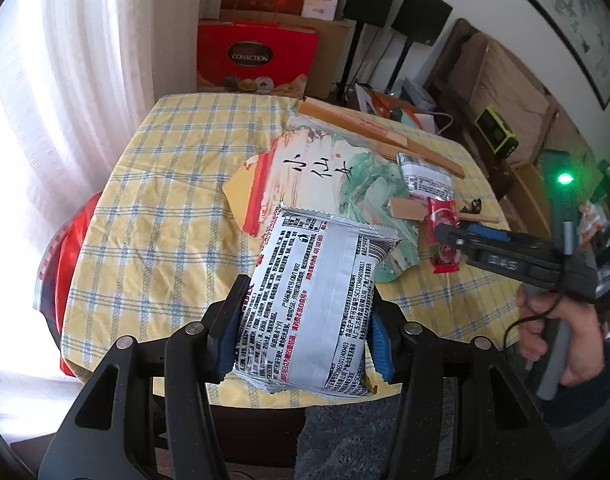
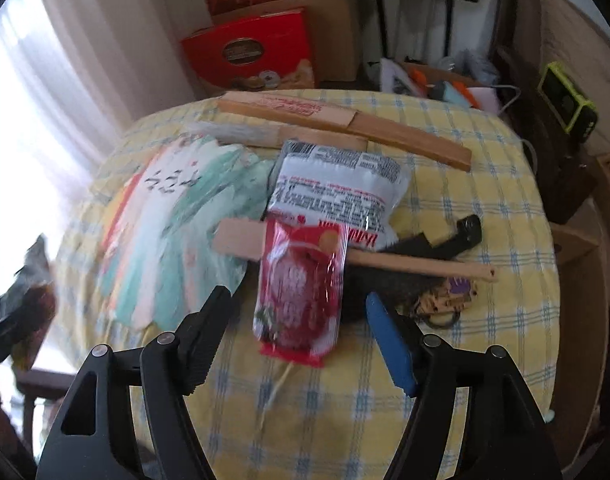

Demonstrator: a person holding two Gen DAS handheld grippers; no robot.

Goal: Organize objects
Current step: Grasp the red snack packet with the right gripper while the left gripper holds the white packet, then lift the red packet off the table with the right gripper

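Lying on a table (image 1: 153, 208) draped in yellow-and-blue checked cloth: an open paper fan (image 1: 329, 184) painted green, red and cream with black brush characters, its wooden handle (image 2: 417, 266) reaching right across the pile. Resting behind it, two long flat wooden boxes (image 2: 345, 124), one nearer than the other. Sitting between boxes and fan, a crinkled silver snack packet (image 2: 337, 192) printed in black and red.

Being gripped in the left gripper (image 1: 305, 320), raised above the near table edge and tilted steeply down: a second silver foil packet (image 1: 313, 304), glossy, covered in small black print, both pads pressing its sides and denting it slightly.

Pointing down at the pile, the right gripper (image 2: 297, 320), jaws spread wide, touching nothing. Lying between them on the cloth, overlapping the fan handle: a glossy red sachet (image 2: 301, 292), free of both pads. Clasping that gripper's grey grip, a hand (image 1: 553, 328) in a dark sleeve, seen from the left wrist.

Lying under and beside the handle, a dark fuzzy thing and a small keyring, too blurred for detail. Standing beyond the table, red gift boxes (image 1: 257, 60) against a brown carton.
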